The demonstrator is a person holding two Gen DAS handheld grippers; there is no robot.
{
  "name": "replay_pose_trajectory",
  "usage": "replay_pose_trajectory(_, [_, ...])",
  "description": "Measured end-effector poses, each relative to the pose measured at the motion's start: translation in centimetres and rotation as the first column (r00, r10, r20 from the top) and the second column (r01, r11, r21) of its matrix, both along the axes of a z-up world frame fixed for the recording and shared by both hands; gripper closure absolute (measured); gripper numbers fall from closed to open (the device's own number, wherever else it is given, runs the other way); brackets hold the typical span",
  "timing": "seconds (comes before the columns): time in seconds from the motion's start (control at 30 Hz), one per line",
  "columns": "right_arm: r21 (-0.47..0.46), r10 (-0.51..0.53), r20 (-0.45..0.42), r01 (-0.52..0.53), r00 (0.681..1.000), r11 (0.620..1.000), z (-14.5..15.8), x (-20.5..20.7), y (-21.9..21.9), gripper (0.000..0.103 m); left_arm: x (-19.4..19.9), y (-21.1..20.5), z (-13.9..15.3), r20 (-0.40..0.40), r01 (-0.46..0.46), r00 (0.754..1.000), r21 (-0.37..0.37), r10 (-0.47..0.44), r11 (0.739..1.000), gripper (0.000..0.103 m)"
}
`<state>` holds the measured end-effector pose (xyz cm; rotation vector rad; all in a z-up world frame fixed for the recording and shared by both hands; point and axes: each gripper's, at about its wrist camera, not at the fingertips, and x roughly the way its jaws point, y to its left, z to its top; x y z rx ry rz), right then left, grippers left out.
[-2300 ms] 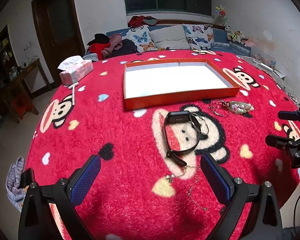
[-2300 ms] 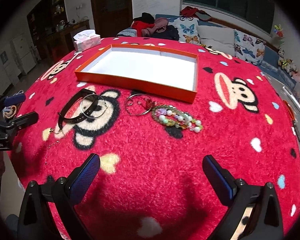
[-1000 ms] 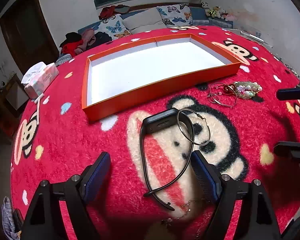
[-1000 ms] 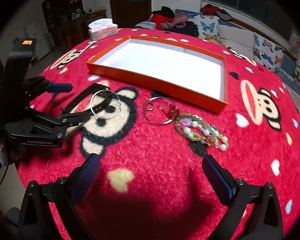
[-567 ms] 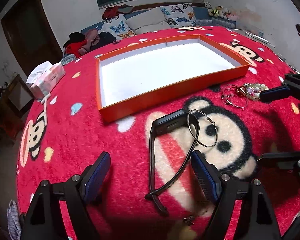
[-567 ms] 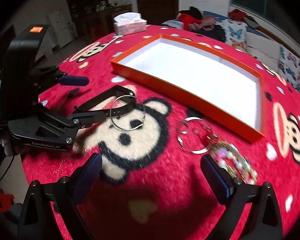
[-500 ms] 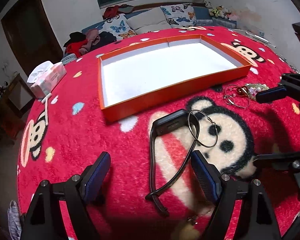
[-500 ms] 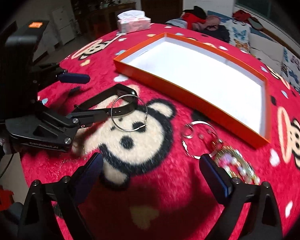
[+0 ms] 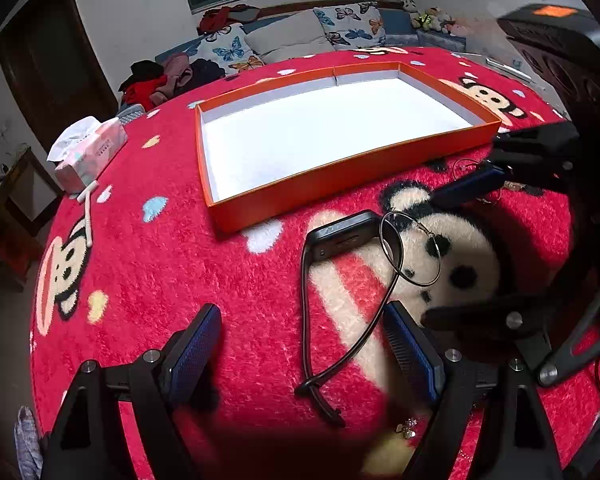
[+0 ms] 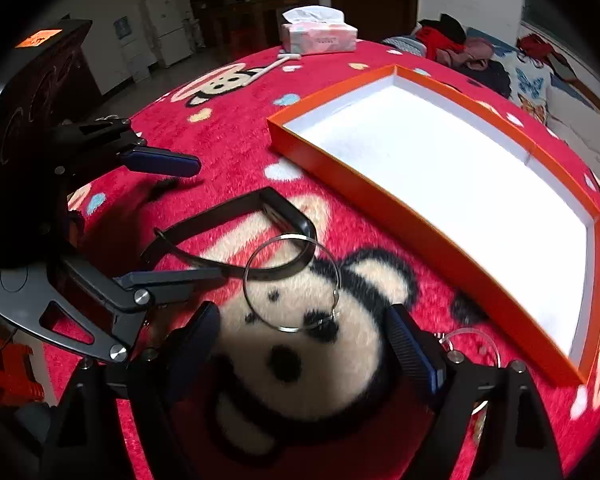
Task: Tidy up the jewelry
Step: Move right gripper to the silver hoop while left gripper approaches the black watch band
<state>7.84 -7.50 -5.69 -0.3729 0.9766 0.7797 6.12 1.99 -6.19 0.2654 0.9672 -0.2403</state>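
A black wristband (image 9: 342,236) lies on the red monkey-print cover, and a thin silver hoop (image 9: 436,264) rests over its end. The strap runs between the fingers of my left gripper (image 9: 302,354), which stands open and does not touch it. In the right wrist view the hoop (image 10: 247,280) lies just ahead of my right gripper (image 10: 304,344). Its jaws are closing, and the pads are clear of the hoop. The two grippers nearly meet over the band: the right gripper (image 9: 432,258) reaches in from the right, the left gripper (image 10: 208,220) from the left. The orange tray (image 9: 340,184) with a white floor lies beyond.
More rings (image 10: 472,344) lie beside my right finger, and a fine chain (image 9: 406,430) lies near the left one. A pink tissue box (image 9: 90,152) and a white stick (image 9: 88,196) sit at the far left. Pillows and clothes line the back.
My right gripper has swung left and rolled, and the hoop is now just ahead of its fingers. Its jaws have narrowed a little. The left gripper has barely shifted over the band.
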Motion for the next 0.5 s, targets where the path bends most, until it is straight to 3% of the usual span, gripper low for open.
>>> replay_pose_trajectory(0.5, [0.054, 0.110, -0.042, -0.108, 0.993, 0.993, 0.0, 1.8, 0.7, 0.025, 0.5, 1.0, -0.4, -0.028, 0.004, 1.000, -0.024, -0.005, 1.000, 0.014])
